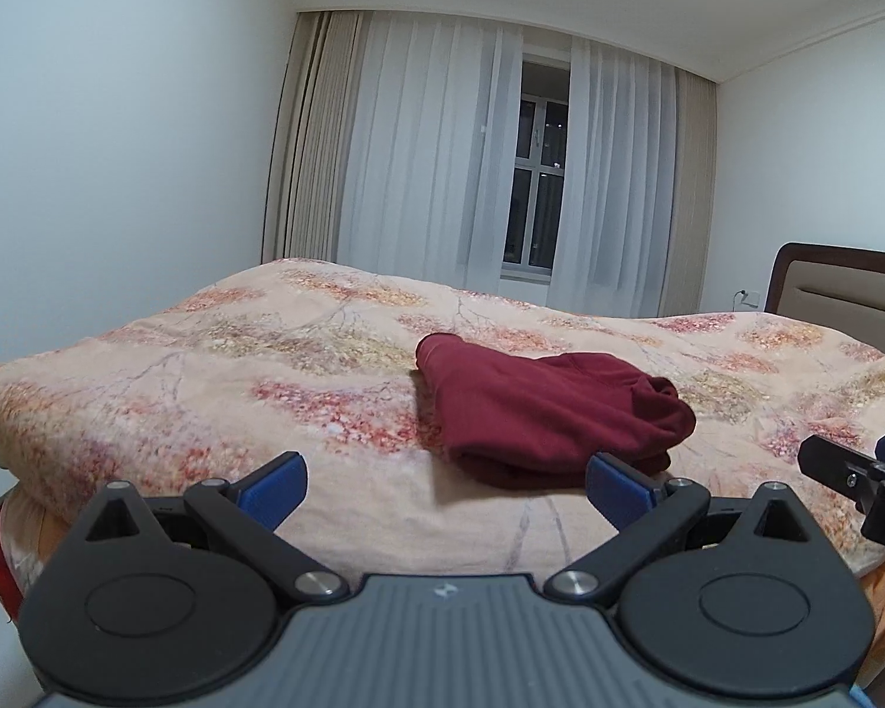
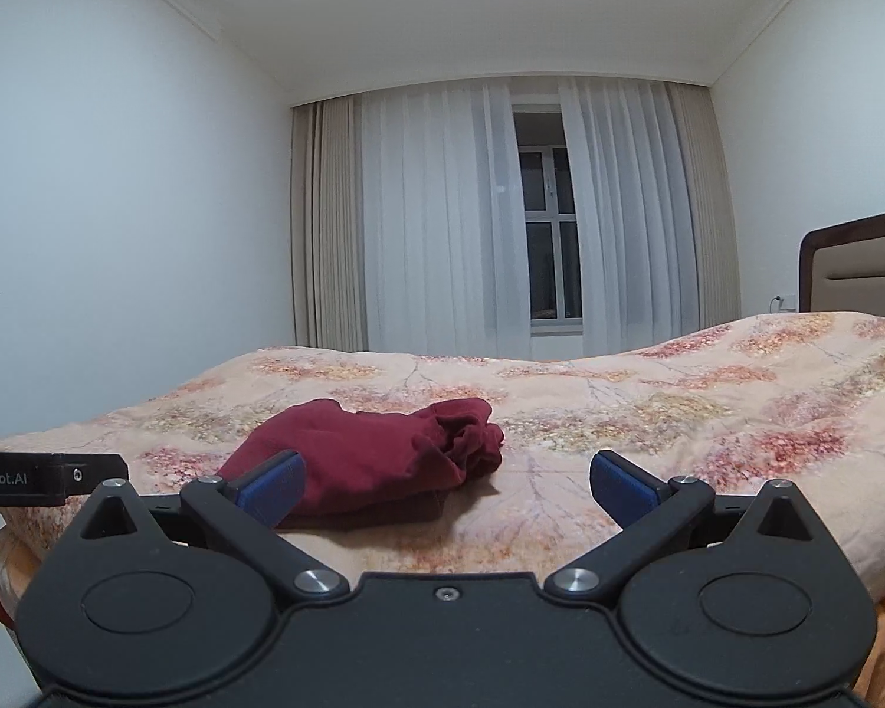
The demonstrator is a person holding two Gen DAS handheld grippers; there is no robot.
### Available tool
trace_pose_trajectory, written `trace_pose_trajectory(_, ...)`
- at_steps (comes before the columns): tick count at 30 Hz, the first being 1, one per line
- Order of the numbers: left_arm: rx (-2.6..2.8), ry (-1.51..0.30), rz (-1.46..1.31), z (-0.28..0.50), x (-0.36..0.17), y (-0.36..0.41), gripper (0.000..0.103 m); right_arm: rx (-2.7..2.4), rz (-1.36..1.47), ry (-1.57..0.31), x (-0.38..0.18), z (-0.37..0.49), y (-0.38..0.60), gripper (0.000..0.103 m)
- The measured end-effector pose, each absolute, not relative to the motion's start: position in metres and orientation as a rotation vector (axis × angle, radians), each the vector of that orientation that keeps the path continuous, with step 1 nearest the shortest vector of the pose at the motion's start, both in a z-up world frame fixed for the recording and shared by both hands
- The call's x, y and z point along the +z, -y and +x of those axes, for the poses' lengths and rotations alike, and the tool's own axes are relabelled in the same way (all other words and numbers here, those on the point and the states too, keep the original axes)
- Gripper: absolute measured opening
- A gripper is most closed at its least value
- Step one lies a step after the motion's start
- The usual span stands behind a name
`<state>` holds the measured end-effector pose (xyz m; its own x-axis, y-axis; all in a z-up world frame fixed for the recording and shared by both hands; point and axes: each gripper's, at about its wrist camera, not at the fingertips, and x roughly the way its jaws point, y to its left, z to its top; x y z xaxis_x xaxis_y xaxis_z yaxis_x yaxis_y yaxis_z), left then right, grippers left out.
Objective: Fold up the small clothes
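A dark red garment (image 1: 537, 413) lies bunched and partly folded on the floral bedspread (image 1: 265, 366), near the bed's front edge. My left gripper (image 1: 445, 492) is open and empty, held just short of the garment's near edge. My right gripper (image 2: 448, 492) is open and empty too, with the garment (image 2: 383, 454) in front of it to the left, behind its left blue pad (image 2: 268, 487). Each gripper's body shows at the edge of the other's view: the right one in the left wrist view (image 1: 855, 481), the left one in the right wrist view (image 2: 47, 478).
The bed fills the foreground, with a brown headboard (image 2: 855, 265) at the right. White walls stand on both sides. Sheer curtains (image 2: 442, 218) cover a dark window (image 2: 546, 224) behind the bed. A wall socket (image 2: 787, 301) sits beside the headboard.
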<state>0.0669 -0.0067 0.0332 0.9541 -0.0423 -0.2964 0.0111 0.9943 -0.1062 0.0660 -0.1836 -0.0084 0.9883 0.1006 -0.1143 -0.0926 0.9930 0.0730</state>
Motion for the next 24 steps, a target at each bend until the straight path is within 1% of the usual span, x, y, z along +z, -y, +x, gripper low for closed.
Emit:
trace_pose_trajectory(6,-0.017,-0.314,-0.098,0.069,0.025,0.002,0.103,0.097,0.058,-0.142,-0.018,0.067,0.180,0.102)
trace_pose_trajectory(24,-0.007,-0.347,-0.112,0.076,0.020,-0.004,0.103,0.104,0.065,-0.173,-0.024,0.074,0.179,0.102)
